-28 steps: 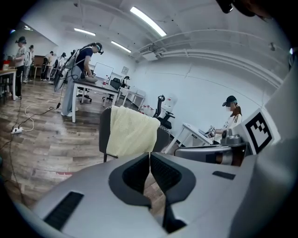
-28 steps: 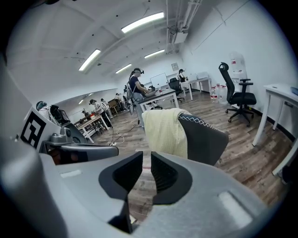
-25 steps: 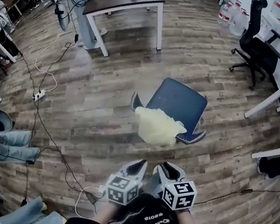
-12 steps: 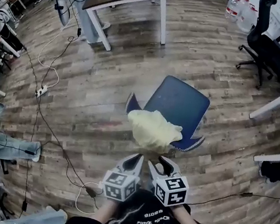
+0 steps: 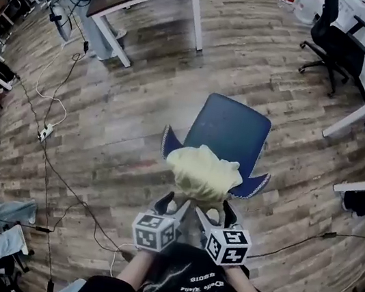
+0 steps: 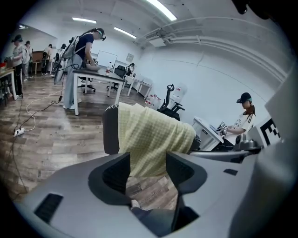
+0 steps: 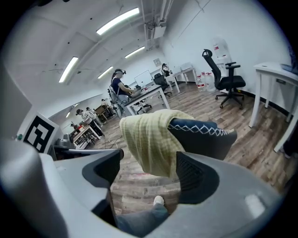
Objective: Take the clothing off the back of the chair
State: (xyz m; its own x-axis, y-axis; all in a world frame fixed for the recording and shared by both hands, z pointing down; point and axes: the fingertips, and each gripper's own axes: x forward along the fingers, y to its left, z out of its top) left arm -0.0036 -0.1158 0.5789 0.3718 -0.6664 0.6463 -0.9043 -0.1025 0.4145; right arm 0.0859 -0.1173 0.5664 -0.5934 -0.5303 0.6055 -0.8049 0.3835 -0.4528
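We hold both claws wide, just short of the cloth on the chair back.

The yellow cloth (image 5: pixel 202 173) is draped over the chair back (image 5: pixel 257 185), with its near flap hanging down on our side. Our left claw (image 5: pixel 173 204) and right claw (image 5: pixel 215 213) sit side by side just before that flap. Both have just been opening their jaws, and each now stands wide with nothing between the pads. In each gripper view the flap only shows ahead through the gap. The cloth lies straight ahead of both tips. The back's long axis runs left to right, across our line of reach. The cloth covers its middle, and the stitched ends poke out bare on either side. We judge the two claws about equally near, so either could close on the hanging flap.
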